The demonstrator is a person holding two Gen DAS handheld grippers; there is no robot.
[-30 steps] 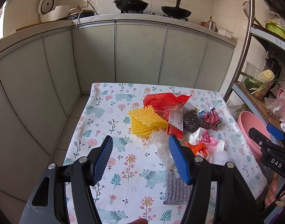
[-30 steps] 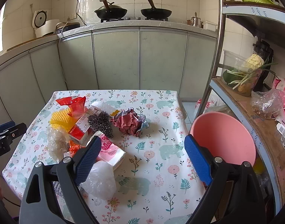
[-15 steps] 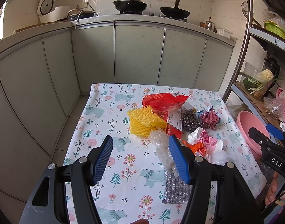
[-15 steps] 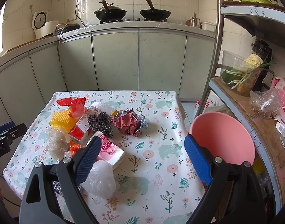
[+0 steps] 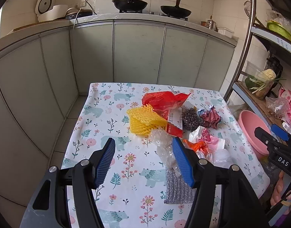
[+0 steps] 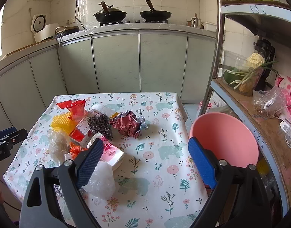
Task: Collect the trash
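White capital letters "DAS" stand on a black block of the right gripper point(image 5: 278, 142), seen at the right edge of the left wrist view. In the right wrist view, the body of the left gripper point(image 6: 4, 140) at the left edge carries small white lettering that looks like "Robot.AI", its start cut off by the frame. The red and white carton point(image 5: 173, 122) on the table bears printed characters and digits, too small to read. The blue front edge of the metal shelf point(image 6: 246, 9) at the upper right shows upside-down lettering, which is too warped to make out.
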